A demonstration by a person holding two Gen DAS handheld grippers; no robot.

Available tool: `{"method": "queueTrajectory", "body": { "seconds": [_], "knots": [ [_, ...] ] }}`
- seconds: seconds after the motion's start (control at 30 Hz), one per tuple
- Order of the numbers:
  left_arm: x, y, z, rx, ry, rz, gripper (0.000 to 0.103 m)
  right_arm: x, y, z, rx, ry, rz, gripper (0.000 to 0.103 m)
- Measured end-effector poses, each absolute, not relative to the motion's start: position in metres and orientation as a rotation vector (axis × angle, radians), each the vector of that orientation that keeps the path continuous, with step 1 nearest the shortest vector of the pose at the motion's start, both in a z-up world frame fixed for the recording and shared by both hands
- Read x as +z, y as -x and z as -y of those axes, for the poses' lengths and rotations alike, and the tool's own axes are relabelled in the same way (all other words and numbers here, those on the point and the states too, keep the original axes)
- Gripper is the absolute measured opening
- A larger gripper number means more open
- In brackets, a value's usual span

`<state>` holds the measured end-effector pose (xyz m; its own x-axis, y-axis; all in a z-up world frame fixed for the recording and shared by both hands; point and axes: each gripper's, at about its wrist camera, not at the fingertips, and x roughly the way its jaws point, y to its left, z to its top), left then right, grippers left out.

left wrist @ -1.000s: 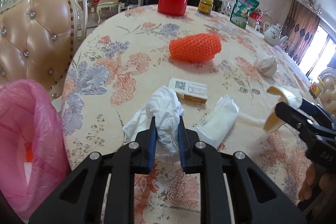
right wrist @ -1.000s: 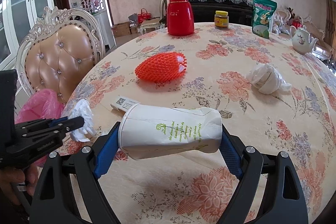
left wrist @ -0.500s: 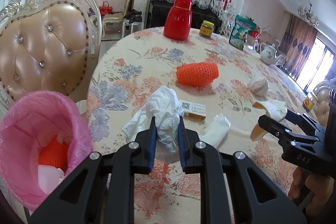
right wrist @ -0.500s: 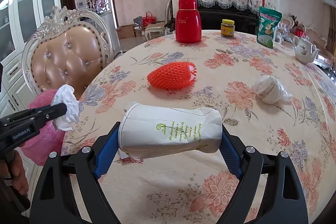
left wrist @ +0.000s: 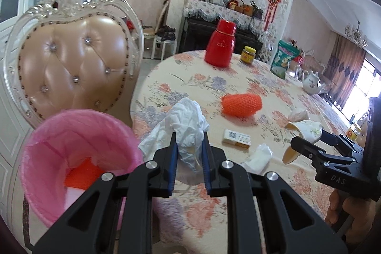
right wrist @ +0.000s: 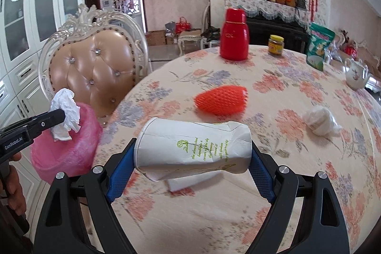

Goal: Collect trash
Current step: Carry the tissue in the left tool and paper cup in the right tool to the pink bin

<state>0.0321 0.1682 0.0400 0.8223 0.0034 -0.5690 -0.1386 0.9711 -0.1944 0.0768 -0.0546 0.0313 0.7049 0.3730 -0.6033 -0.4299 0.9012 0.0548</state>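
My left gripper [left wrist: 189,146] is shut on a crumpled white tissue [left wrist: 183,120], held in the air at the table's edge, just right of the pink-lined trash bin [left wrist: 71,135]. From the right wrist view the tissue [right wrist: 64,113] hangs over the bin [right wrist: 71,149]. My right gripper [right wrist: 190,154] is shut on a crushed white paper cup [right wrist: 193,146] lying sideways between its blue pads, above the table. The cup [left wrist: 304,132] also shows at the right of the left wrist view. Inside the bin lies something orange.
On the floral table [right wrist: 238,206] lie an orange foam net [right wrist: 221,99], a small box [left wrist: 237,138], a flat white packet [left wrist: 258,156] and a white wad [right wrist: 320,119]. Farther back stand a red flask [right wrist: 234,35], a jar, a green bag and a teapot. A padded chair [left wrist: 76,63] stands behind the bin.
Both grippers rose and swung left toward the bin, each keeping its load. The bin's opening has come into fuller view, and the tissue now hangs beside its rim.
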Motion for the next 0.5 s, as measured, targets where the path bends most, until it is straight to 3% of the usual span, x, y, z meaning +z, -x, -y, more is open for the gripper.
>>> {"method": "queueTrajectory", "body": {
  "seconds": [0.5],
  "knots": [
    [0.055,0.02,-0.234,0.191,0.256,-0.55,0.018,0.05,-0.056,-0.038,0.589,0.164,-0.616,0.081]
  ]
}}
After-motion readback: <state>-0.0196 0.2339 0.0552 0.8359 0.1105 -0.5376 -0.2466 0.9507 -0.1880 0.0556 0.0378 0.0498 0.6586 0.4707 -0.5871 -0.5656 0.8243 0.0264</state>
